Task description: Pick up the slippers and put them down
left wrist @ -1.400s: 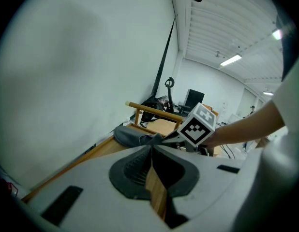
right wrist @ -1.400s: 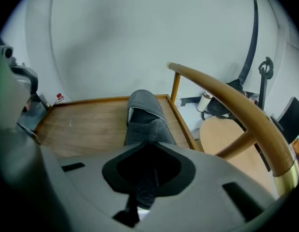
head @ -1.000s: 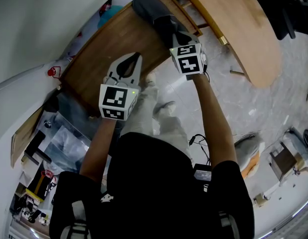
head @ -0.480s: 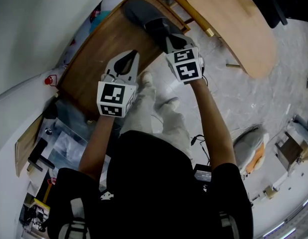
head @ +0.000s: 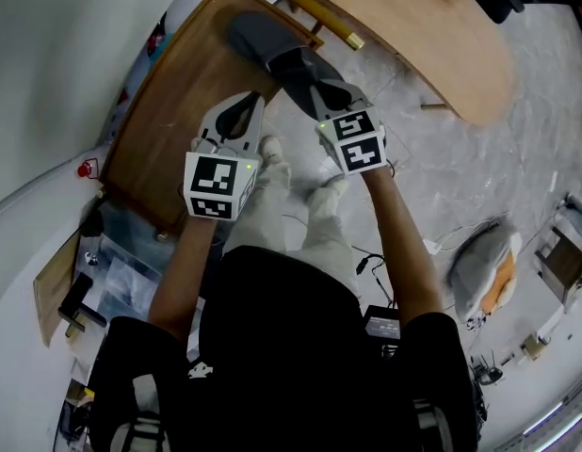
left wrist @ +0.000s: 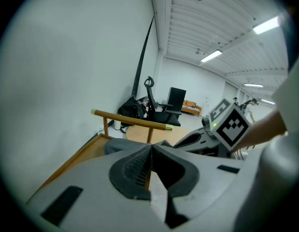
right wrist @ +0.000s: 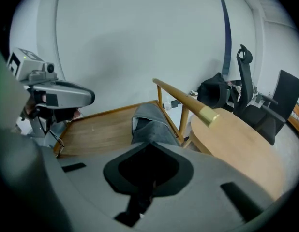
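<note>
So, starting at the left: the left tongs (head: 251, 100) are clenched on nothing, tips pressed together with only air between them; they hang just beside the right pair, about over the near edge of the wooden table (head: 164, 111); my guess is they're simply waiting their turn, since nothing to take sits within their reach; ahead of them and off to their right is the grey slipper (head: 258, 38), out over the table's far corner; the right tongs (head: 308, 75) are grasping it by its near end, jaws pinched tight on the edge, so the rest of the slipper sticks out beyond the tips, away from the person; holding it by the end like that probably helps get it clear of the table's raised rim, though I'd expect the free end to droop a bit; whether that far end touches the wood I can't tell; just past the slipper, beyond the right tongs and a little to their right, runs a wooden rail (head: 305, 12) with a brass cap; further right again is a round table (head: 423, 45), bare on the part that shows; the count: two tongs, one slipper (the task says slippers, plural, but I can only spot the one), two tables, one rail.
</note>
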A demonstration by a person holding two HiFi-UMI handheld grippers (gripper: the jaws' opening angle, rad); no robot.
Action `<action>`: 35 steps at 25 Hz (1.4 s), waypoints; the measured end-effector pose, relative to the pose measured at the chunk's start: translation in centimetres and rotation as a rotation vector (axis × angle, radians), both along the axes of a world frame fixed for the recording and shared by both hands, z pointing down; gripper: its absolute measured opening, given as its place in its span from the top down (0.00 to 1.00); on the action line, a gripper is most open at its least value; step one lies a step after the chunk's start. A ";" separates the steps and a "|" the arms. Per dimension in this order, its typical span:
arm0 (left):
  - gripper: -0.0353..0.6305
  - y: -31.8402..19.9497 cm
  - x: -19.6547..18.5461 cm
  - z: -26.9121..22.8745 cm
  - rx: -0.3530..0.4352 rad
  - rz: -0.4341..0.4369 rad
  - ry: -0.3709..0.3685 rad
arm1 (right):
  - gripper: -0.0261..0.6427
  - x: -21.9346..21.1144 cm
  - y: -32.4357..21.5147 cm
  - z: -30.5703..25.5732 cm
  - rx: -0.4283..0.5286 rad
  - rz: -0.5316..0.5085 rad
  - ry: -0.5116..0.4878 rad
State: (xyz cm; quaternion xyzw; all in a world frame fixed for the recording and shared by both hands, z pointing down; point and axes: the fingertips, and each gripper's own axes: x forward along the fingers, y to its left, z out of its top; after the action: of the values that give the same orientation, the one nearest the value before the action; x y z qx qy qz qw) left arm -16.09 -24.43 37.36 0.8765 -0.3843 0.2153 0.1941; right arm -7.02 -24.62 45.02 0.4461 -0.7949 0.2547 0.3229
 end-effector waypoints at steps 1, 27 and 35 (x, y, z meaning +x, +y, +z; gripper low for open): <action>0.93 0.3 0.6 0.2 0.002 0.010 -0.009 | 0.95 0.7 0.5 0.0 0.002 0.006 -0.010; 0.93 8.0 16.9 1.1 0.004 0.201 -0.025 | 0.95 16.9 13.4 1.6 -0.041 0.199 -0.036; 0.93 9.5 19.1 3.4 0.002 0.185 -0.030 | 0.95 19.6 15.5 3.5 -0.045 0.227 -0.036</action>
State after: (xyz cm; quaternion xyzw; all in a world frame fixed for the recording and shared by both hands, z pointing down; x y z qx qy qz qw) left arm 3.04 -14.95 40.75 0.9051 -0.3048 0.2451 0.1669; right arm 12.54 -9.12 48.51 0.5213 -0.7389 0.3156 0.2875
